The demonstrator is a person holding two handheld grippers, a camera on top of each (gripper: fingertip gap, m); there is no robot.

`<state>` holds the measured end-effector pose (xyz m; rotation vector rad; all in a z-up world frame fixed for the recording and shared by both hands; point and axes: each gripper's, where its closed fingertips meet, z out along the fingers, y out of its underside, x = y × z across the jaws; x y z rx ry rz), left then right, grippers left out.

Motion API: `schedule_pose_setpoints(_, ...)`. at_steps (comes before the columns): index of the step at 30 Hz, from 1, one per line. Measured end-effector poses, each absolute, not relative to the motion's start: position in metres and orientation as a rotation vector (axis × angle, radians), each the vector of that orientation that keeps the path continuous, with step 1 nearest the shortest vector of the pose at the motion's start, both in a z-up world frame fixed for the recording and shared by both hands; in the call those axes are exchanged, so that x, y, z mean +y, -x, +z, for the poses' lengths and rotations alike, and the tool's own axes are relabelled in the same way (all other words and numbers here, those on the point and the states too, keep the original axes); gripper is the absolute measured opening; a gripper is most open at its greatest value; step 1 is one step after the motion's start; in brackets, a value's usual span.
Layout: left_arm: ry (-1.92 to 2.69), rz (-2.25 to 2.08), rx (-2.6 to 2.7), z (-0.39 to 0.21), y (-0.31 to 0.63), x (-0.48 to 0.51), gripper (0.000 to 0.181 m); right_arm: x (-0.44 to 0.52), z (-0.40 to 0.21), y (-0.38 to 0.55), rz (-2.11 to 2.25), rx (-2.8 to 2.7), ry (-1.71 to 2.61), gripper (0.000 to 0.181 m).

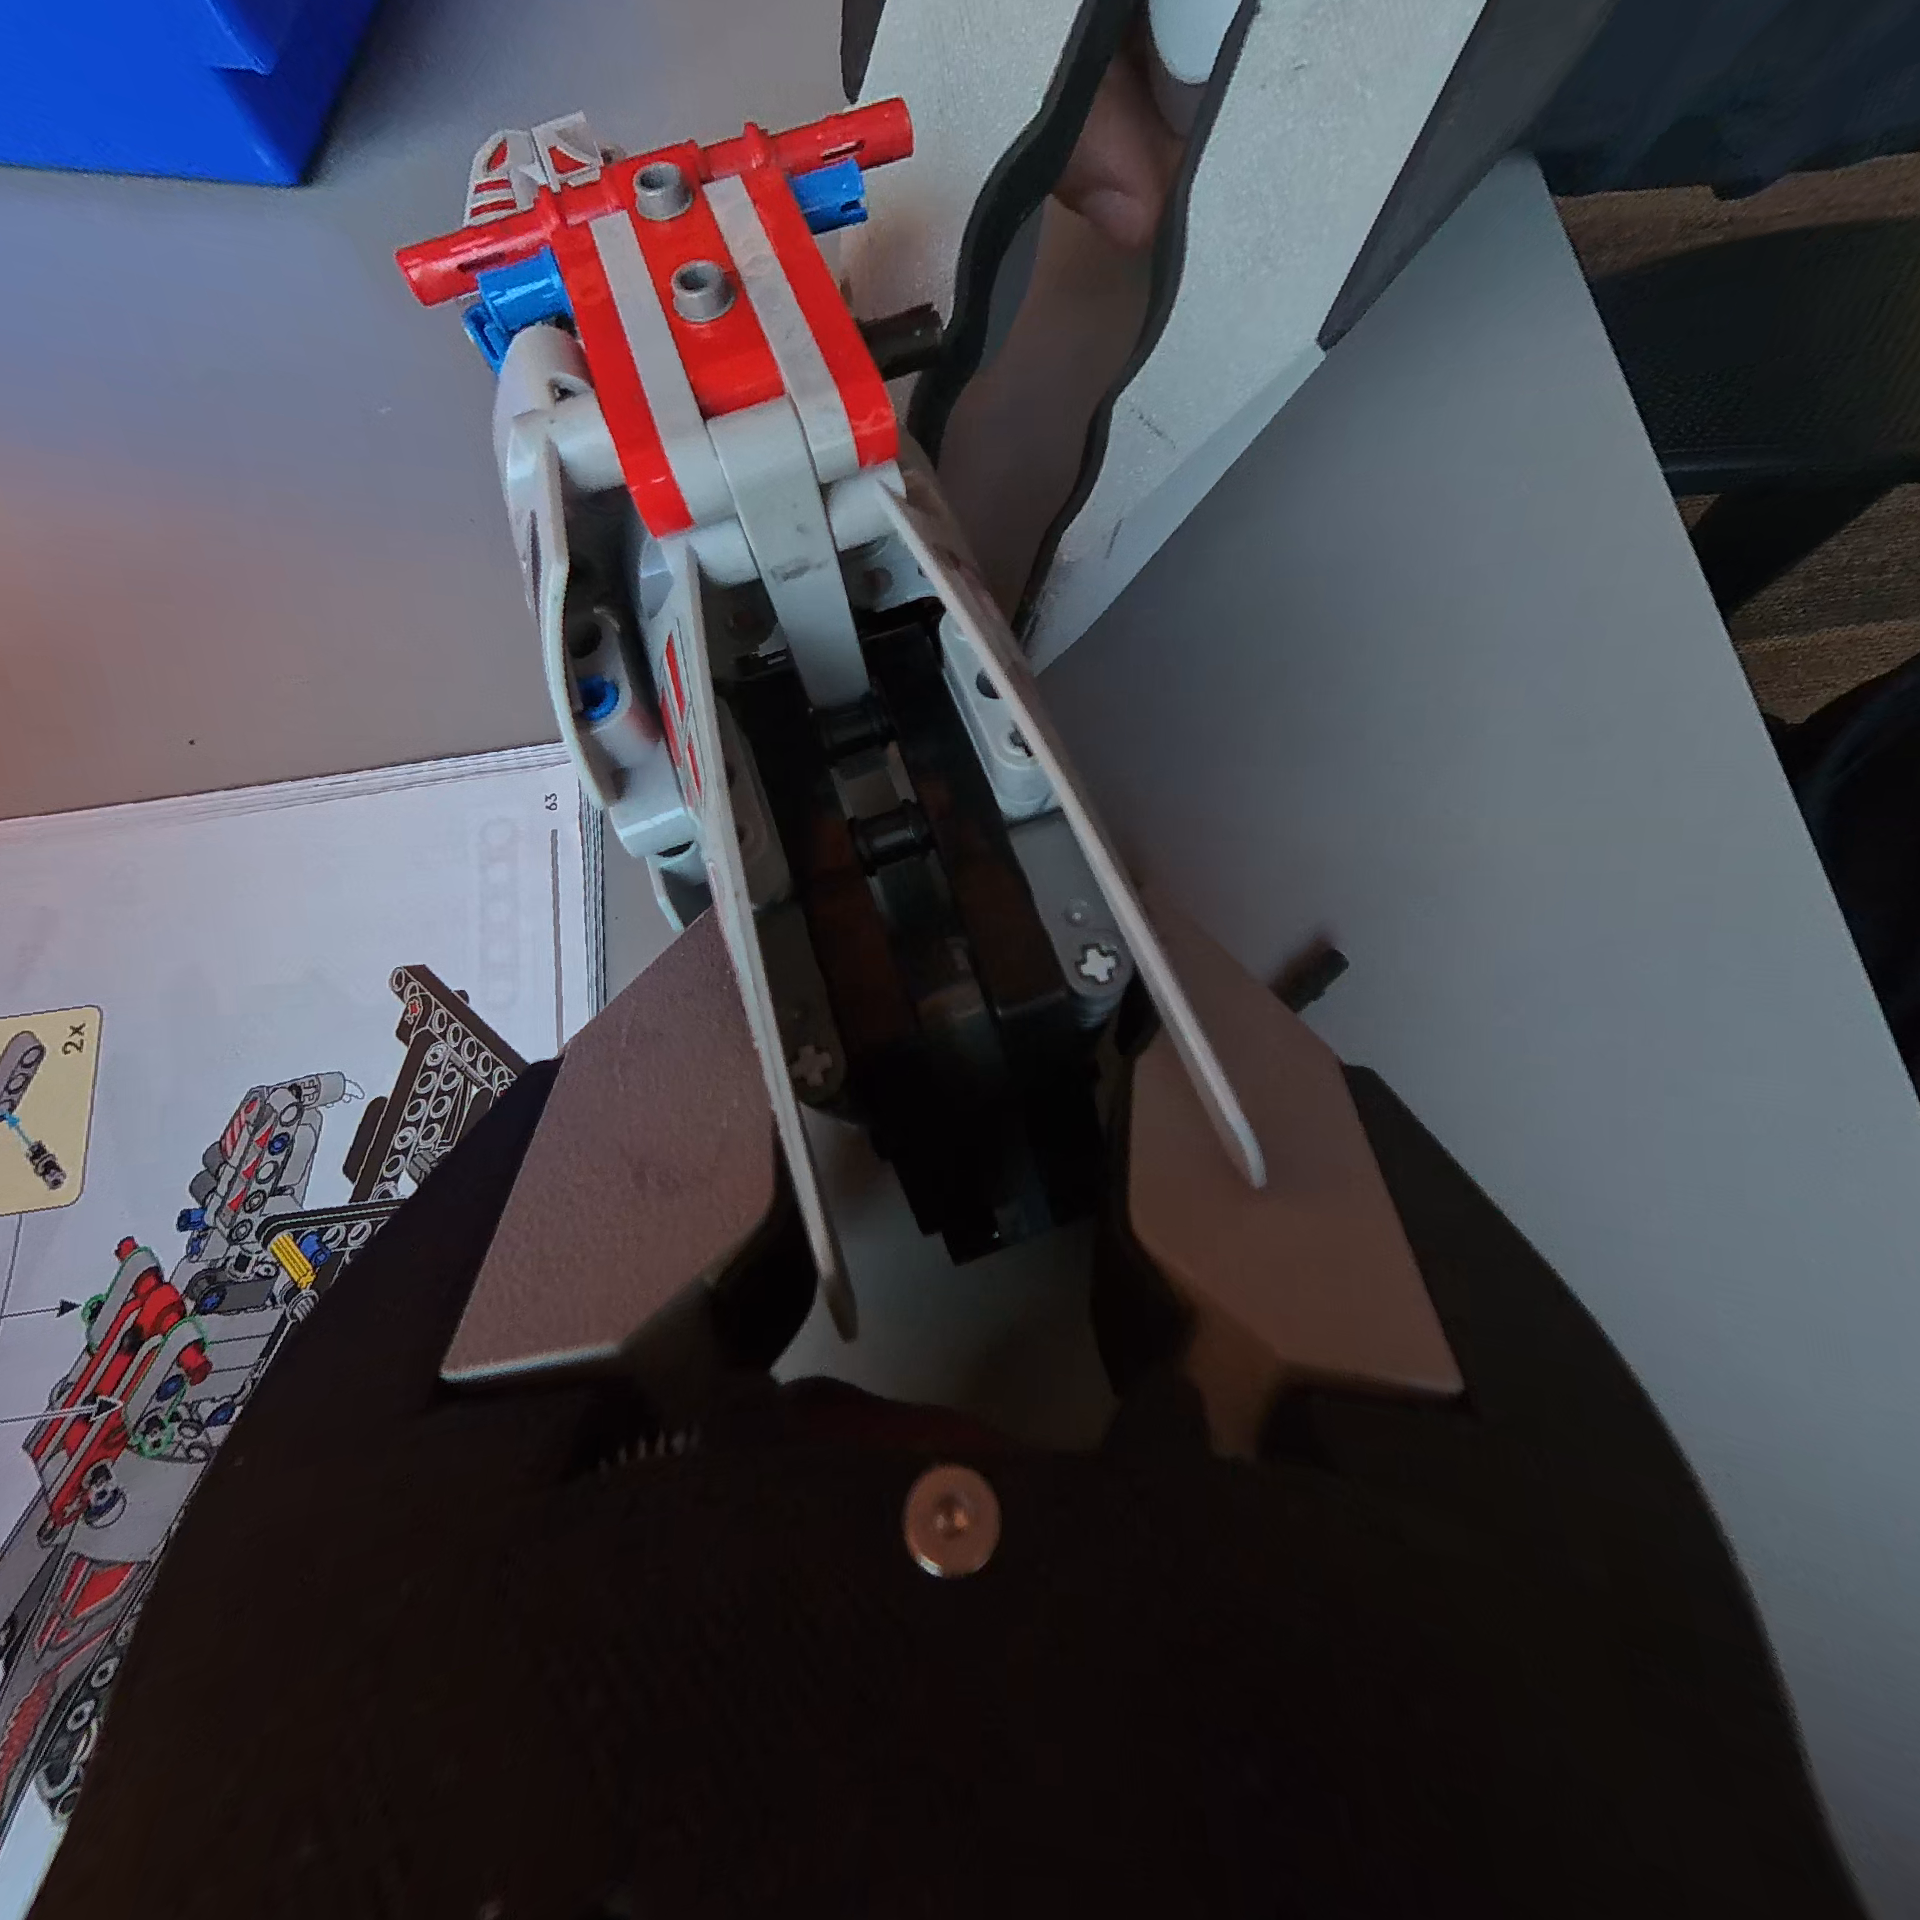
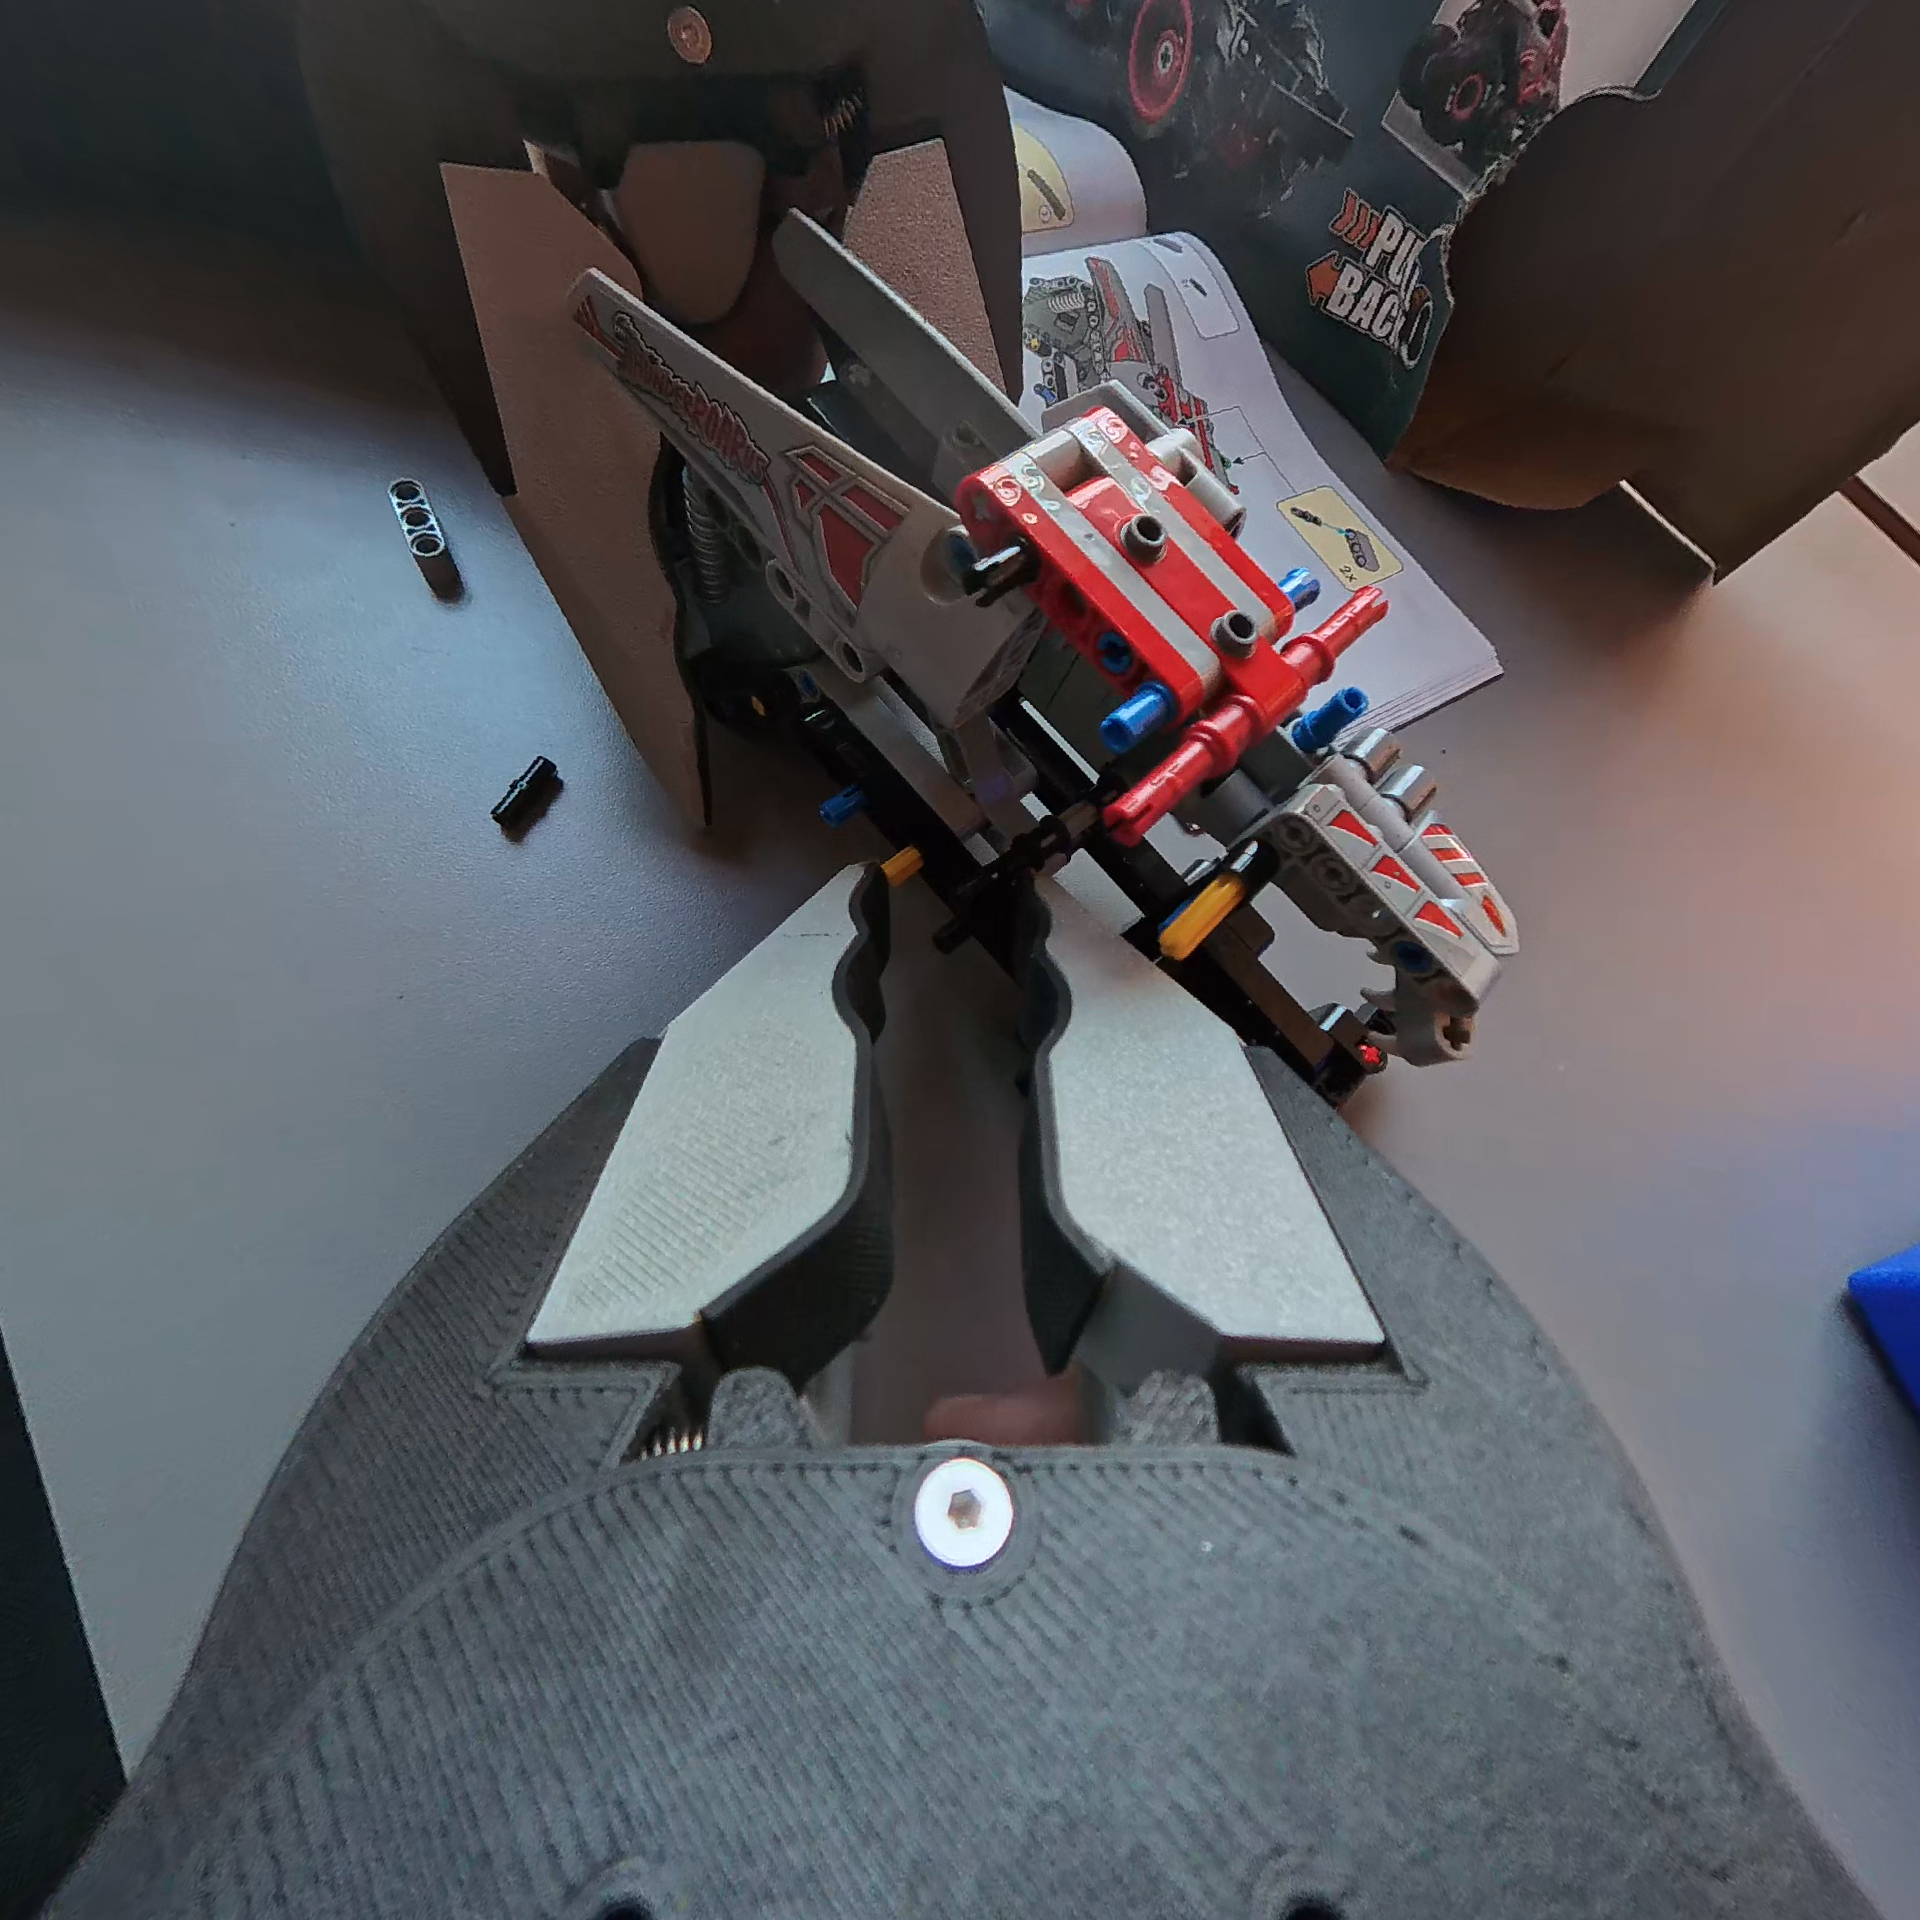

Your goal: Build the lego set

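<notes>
Lego model (image 1: 748, 582): red, grey and black build with two long grey side panels, red-and-grey striped top and a red cross rod with blue pins at the far end. It was held off the grey table (image 1: 260, 499), between the two grippers.

Left gripper (image 1: 951, 1174): fingers closed against the rear of the model, one on each side of the black chassis, the grey panels running past the fingers. Seen from the right wrist view, it stood behind the model (image 2: 1091, 623).

Right gripper (image 2: 956, 914): fingers drawn close together at the tips, around a thin black pin (image 2: 1023, 857) sticking out from the model's side; whether they actually pinched it could not be told. In the left wrist view its wavy-edged fingers (image 1: 1049, 312) stood just beside the model's right flank.

Instruction booklet (image 1: 260, 997): open on the table, left of the model, showing build diagrams.

Loose parts on the table: a short grey beam with three holes (image 2: 424, 535); a small black pin (image 2: 527, 792) near it.

Blue bin (image 1: 187, 83): at the table's far left corner.

Set box (image 2: 1351, 156): dark, torn, behind the booklet.
</notes>
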<state>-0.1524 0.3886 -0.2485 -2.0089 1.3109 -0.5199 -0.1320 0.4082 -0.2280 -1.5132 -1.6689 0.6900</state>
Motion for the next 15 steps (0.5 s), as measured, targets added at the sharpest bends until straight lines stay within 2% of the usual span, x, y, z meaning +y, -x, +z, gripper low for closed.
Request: schedule_pose_setpoints(15, 2.021, -0.492, 1.304, -0.2489, 0.1532, 0.3894, 0.061, 0.4107, -0.2284, 0.1339, 0.671, -1.657, 1.52, 0.021)
